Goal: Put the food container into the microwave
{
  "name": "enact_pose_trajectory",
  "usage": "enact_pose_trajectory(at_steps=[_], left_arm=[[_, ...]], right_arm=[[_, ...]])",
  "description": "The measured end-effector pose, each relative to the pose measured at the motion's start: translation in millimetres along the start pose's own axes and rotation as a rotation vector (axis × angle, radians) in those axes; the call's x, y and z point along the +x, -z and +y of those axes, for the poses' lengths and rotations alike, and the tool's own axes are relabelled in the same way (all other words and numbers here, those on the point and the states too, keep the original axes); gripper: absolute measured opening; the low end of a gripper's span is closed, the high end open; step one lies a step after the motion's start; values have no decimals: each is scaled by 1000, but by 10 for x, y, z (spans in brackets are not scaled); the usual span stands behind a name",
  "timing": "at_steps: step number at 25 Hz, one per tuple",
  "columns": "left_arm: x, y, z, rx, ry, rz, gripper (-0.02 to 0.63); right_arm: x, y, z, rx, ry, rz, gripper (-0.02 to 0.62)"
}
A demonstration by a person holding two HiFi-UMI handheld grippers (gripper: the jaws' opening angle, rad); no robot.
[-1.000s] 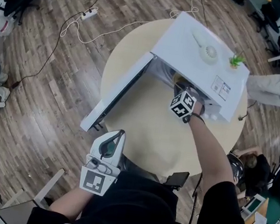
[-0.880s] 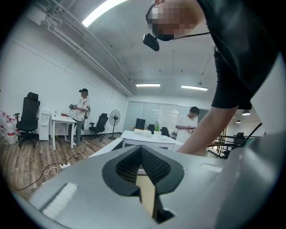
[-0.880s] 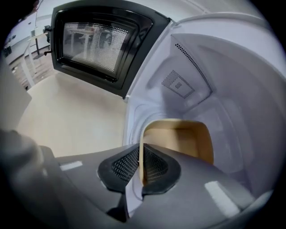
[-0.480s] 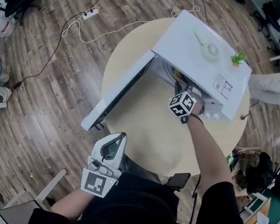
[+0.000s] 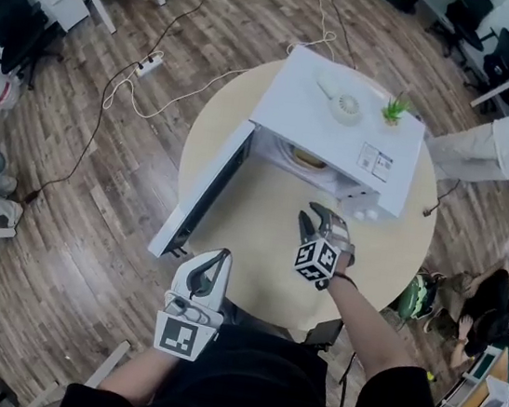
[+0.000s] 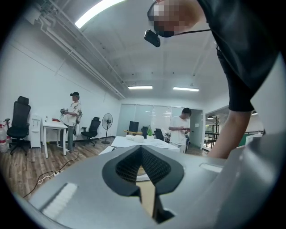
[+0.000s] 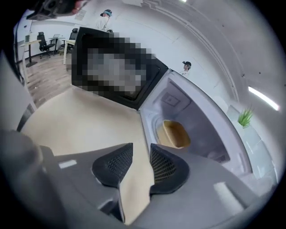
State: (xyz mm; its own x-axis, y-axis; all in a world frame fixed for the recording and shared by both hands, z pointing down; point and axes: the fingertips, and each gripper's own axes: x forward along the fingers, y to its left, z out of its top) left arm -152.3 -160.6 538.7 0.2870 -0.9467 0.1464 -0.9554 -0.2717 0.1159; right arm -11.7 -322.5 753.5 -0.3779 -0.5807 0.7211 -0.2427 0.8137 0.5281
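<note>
The white microwave [image 5: 341, 125] stands on the round beige table [image 5: 267, 247] with its door [image 5: 204, 191] swung wide open to the left. The tan food container [image 5: 306, 157] sits inside the cavity, on the turntable; the right gripper view shows the container [image 7: 175, 133] there too. My right gripper [image 5: 316, 223] hovers over the table just in front of the microwave, open by a narrow gap, nothing between its pads [image 7: 114, 163]. My left gripper [image 5: 217, 258] is held back at the table's near edge, shut and empty, its tip [image 6: 142, 152] pointing toward the microwave.
A small white fan [image 5: 336, 103] and a green plant [image 5: 395, 108] rest on the microwave top. A power strip [image 5: 147, 65] with cables lies on the wood floor at left. A person [image 5: 497, 147] stands to the right of the table; office chairs [image 5: 10, 4] stand around.
My right gripper has drawn back out of the microwave cavity toward me, and the food container stays inside. The left gripper has barely moved.
</note>
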Motion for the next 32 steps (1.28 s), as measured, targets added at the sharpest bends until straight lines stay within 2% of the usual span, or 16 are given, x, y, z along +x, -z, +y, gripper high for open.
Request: enact_pose_trajectory(at_steps=[5,9,12,17,20,28,30,32], left_arm=[[149,-240,-139,34,51,-35,0],[241,-454,-247,53,93,-55,0],[349,-631,-328,77,129,-82,0],[481,-947,-486,125,178,-133,0],[536,-1130,-583,152,206,-164,0],[579,-1570,-673,201,234,-263,0],[560,-1656,-687,202,238,-291,0],[562,-1662,-682,206,232,-279,0]], right_arm=[[-689,103,467,67,-94,-13,46],[-1298,-160,525,251,-136,-104,10],[-1771,-530,356,416,-115,-252,9],[-2631,-1128,-154,562,33,-566,9],[-3095,-1287,-488,613,142,-712,9],[-3837,-1037,-1174,673,403,-844,9],[-3948,-954,-1281,700,449,-861,9],[-3989,-860,-1349,725,480,-862,9]])
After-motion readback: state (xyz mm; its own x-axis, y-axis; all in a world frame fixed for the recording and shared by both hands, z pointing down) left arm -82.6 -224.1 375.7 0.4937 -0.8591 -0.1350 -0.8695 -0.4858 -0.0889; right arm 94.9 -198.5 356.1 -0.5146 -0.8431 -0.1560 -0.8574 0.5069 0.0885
